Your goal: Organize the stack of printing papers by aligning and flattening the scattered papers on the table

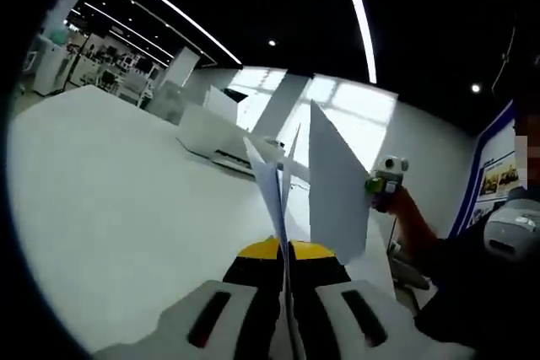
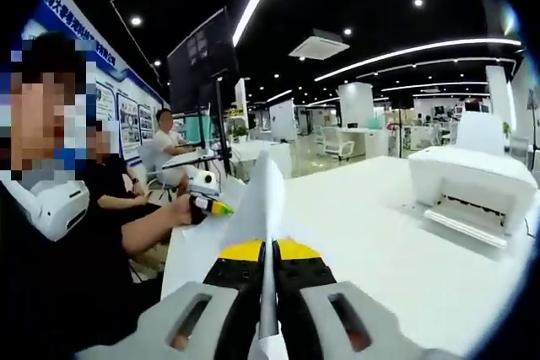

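White printing-paper sheets (image 1: 283,200) stand on edge, lifted above the white table (image 1: 110,208). The left gripper (image 1: 285,292) is clamped on their near edge. In the right gripper view, the right gripper (image 2: 267,297) likewise pinches the opposite edge of the sheets (image 2: 263,200). Beyond, near the table's far edge, sits a white desktop printer (image 2: 472,183).

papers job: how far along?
Done: sheets are off the table and gathered. In hand: left gripper and right gripper are each shut on the papers, held upright on edge. Left: the sheets fan apart, so aligning, then laying flat near the printer, remains.
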